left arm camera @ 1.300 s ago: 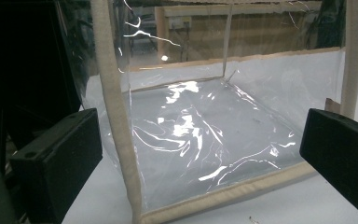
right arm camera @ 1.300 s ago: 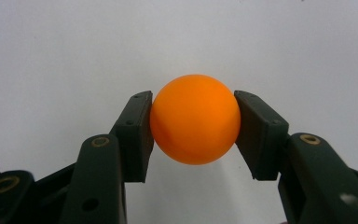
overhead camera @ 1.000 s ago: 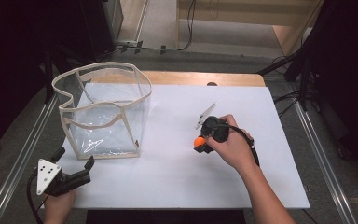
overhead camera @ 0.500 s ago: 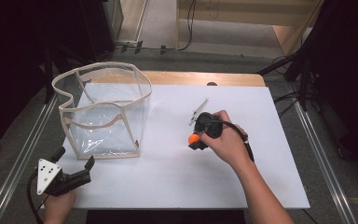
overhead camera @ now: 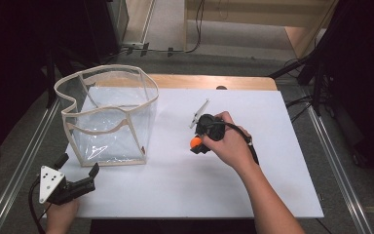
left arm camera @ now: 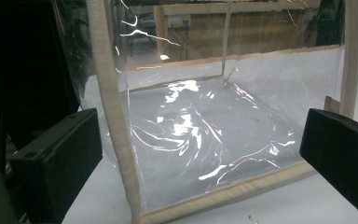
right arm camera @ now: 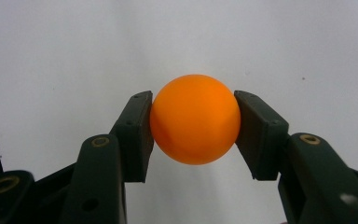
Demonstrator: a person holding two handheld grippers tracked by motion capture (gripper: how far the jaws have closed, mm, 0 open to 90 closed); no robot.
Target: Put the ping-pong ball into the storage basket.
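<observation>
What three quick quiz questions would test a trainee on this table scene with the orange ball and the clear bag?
1. True or false: the right tongs are shut on the orange ball.
2. Which thing stands in front of the left tongs? A) a metal bowl B) a clear bag with cream edging C) a stack of plates
3. In the high view, on which side of the clear bag is the ball?

Key
1. True: both pads press the ball's sides, above the white table.
2. B: the bag stands open at the top, between the wide-open jaws but untouched.
3. To its right, apart from it, held in the right hand.
</observation>
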